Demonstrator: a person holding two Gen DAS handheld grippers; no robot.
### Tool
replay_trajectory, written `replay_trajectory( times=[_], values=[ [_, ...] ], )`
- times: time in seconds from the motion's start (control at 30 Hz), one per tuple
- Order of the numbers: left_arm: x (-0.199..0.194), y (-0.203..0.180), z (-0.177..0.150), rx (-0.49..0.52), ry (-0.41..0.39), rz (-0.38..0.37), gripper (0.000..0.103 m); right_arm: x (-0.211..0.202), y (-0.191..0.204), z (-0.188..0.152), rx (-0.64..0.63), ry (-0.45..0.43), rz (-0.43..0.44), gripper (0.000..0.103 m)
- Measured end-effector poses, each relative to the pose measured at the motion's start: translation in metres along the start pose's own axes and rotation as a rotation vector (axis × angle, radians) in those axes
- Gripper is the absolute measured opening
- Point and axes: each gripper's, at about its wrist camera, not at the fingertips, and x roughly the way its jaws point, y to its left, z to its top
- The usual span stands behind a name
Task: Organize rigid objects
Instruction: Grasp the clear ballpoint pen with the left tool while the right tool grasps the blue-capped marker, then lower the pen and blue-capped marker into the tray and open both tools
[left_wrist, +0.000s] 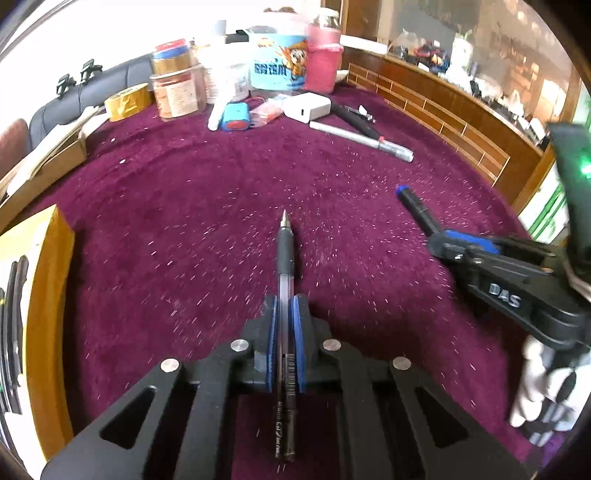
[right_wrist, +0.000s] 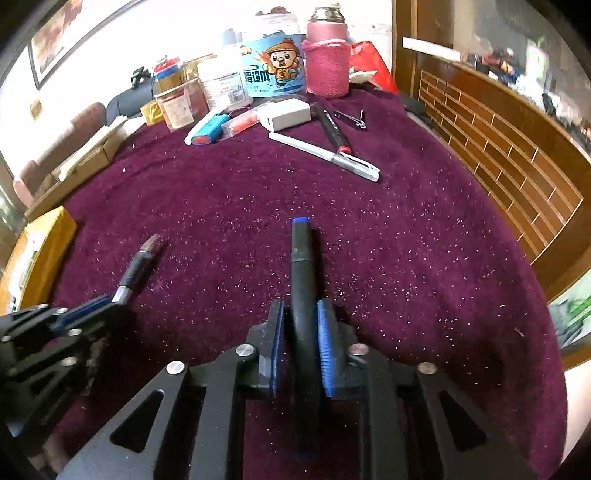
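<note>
Now, step: both pens lifted over the purple cloth (left_wrist: 221, 192), mid-carry.
Left gripper (left_wrist: 284, 314): clamped on the gel pen (left_wrist: 285, 254).
Right gripper (right_wrist: 301, 314): clamped on the black marker (right_wrist: 302, 266).
Next: likely the yellow box (left_wrist: 48, 258) at left; needs lengthwise alignment.

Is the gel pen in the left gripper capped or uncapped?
Uncapped. The clear gel pen, clamped in the left gripper, ends in a bare metal point beyond its black grip, with no cap over it.
</note>
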Motion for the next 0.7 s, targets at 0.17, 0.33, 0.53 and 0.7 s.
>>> replay_trajectory(
  times=[0.17, 0.33, 0.53, 0.7],
  values=[
    [-0.048, 0.021, -0.013, -0.077, -0.073, -0.071, 0.006, -0.014, 0.010, -0.008, 0.027, -0.003, 0.083, 0.013],
    [-0.100, 0.045, -0.029, -0.141, -0.164, -0.132, 0.006, -0.041, 0.039, -0.016, 0.020, -0.024, 0.168, 0.013],
    [-0.150, 0.092, -0.058, -0.248, -0.236, -0.141, 0.006, -0.073, 0.105, -0.021, -0.052, -0.042, 0.273, 0.013],
    [-0.168, 0.142, -0.085, -0.342, -0.254, -0.061, 0.006, -0.083, 0.170, -0.028, -0.117, -0.021, 0.366, 0.013]
  ],
)
